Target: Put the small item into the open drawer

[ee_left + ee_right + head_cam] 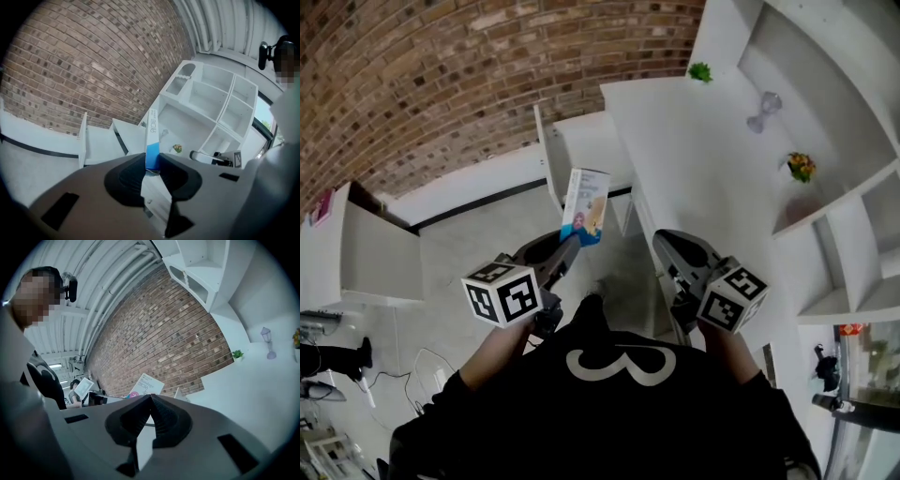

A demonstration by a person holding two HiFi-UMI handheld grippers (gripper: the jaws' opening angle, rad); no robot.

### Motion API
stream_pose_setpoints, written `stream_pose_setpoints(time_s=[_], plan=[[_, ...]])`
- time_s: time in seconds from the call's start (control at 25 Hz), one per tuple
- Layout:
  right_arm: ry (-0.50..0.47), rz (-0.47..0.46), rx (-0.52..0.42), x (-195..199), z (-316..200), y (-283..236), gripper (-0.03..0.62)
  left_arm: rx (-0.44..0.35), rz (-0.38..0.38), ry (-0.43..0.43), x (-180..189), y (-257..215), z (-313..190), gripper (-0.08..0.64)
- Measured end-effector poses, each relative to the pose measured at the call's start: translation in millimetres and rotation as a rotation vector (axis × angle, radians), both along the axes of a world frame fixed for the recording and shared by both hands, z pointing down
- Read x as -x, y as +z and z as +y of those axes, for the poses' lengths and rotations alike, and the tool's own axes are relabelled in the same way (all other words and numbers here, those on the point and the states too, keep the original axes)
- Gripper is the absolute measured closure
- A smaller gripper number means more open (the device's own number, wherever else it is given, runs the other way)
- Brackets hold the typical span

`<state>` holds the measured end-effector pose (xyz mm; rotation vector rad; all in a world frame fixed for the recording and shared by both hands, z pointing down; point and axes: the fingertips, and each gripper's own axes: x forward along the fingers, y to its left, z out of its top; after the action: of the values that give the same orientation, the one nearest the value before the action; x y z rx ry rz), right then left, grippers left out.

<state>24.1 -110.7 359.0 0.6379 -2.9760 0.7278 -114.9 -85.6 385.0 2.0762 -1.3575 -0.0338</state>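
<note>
**Small box pinched in the left claw, drawer open just beyond it**

The left claw (565, 251) was closed on the small box (586, 204). Its jaws stood only narrowly apart, and both pads pressed the flat faces of the box's blue lower end. The box stood up out of the claw's tips, upright with a slight tilt, and in the left gripper view it appeared edge-on between the pads. Past the box and a little to the claw's left, the open white drawer (586, 145) stuck out from its cabinet. The box was above the drawer's near side and touched no part of it.

To the right of the left claw, and apart from it, the right claw (667, 246) was drawn together. In the right gripper view its tips met, with nothing between them. It was over the near edge of the white desk (694, 169).

Beyond the right claw, at the far end of the desk, sat a small green plant (700, 71). Farther right, the white shelf unit (853, 234) carried a clear glass ornament (764, 111) and a little bunch of flowers (802, 167)
</note>
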Motion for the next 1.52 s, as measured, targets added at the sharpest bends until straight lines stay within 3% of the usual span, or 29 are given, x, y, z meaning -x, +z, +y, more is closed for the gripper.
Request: stream_pose_setpoints(time_s=[0.24,0.6,0.92,1.2,1.52], plan=[[0.07,0.005,0.03,25.4,-62.9,4.4,0.583,0.015,-0.015,0.049,26.1,9.6,-77.4,0.474],[0.133,0.026,0.049,52.5,-130.3,15.0,0.583,0.081,-0.041,0.051,63.0,48.2,-164.5,0.474],[0.206,0.04,0.103,54.9,-171.4,41.2,0.583,0.175,-0.042,0.02,81.1,93.4,-224.1,0.474],[0.252,0.05,0.123,45.2,-191.2,50.9,0.583,0.228,-0.14,0.022,83.2,143.8,-267.6,0.474],[0.3,0.084,0.149,29.8,-211.8,61.3,0.583,0.323,-0.193,0.01,85.3,196.0,-313.4,0.474]])
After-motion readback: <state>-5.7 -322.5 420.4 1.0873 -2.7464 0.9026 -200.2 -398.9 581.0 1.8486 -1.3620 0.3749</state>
